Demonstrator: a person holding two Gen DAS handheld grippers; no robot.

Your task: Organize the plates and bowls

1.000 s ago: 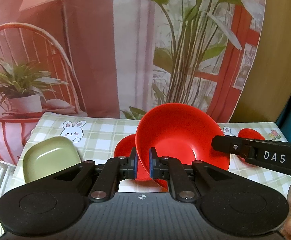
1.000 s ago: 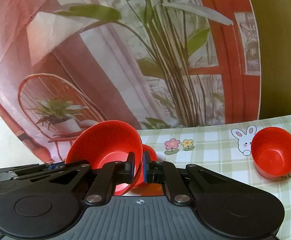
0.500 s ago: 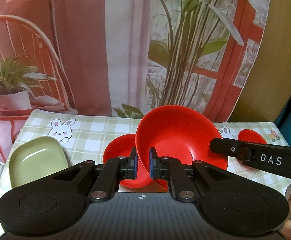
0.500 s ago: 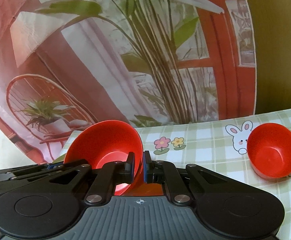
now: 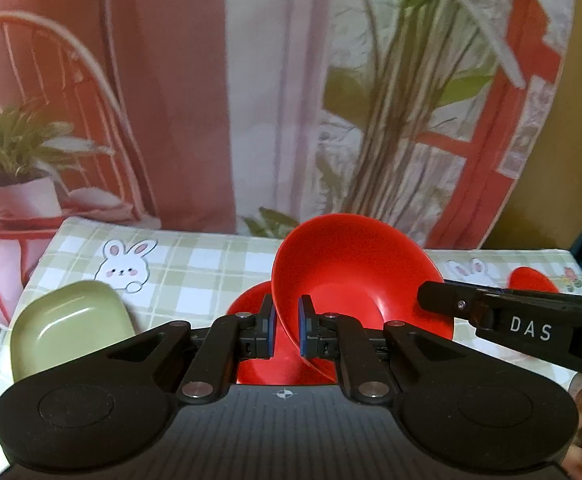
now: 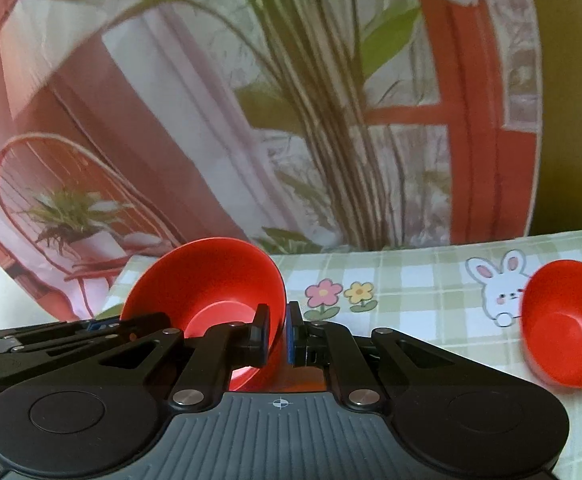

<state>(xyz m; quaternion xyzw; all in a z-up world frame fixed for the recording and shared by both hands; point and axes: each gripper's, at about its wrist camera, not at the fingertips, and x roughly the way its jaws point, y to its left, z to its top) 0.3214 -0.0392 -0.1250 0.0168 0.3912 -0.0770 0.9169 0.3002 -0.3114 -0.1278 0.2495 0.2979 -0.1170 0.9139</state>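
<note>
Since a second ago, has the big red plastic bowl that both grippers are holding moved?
Yes. The big red bowl, clamped by the left gripper and the right gripper, has sunk toward the checked tablecloth, over the red dish.

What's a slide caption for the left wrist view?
Both grippers pinch one red bowl's rim above a second red dish.

A bright red is shown by the wide bowl (image 5: 355, 280), by the second bowl (image 5: 251, 360) partly hidden beneath it, and by the small bowl (image 6: 563, 328) set apart. The square plate (image 5: 63, 328) is coloured a pale olive green. The table (image 6: 411, 292) is covered in a green-and-white check — printed with white, pink-eared rabbits and pink and yellow flowers. Each tool (image 5: 285, 330) is finished in black, with blue pads (image 6: 289, 338) — white letters are carried on the right tool (image 5: 531, 328).
</note>
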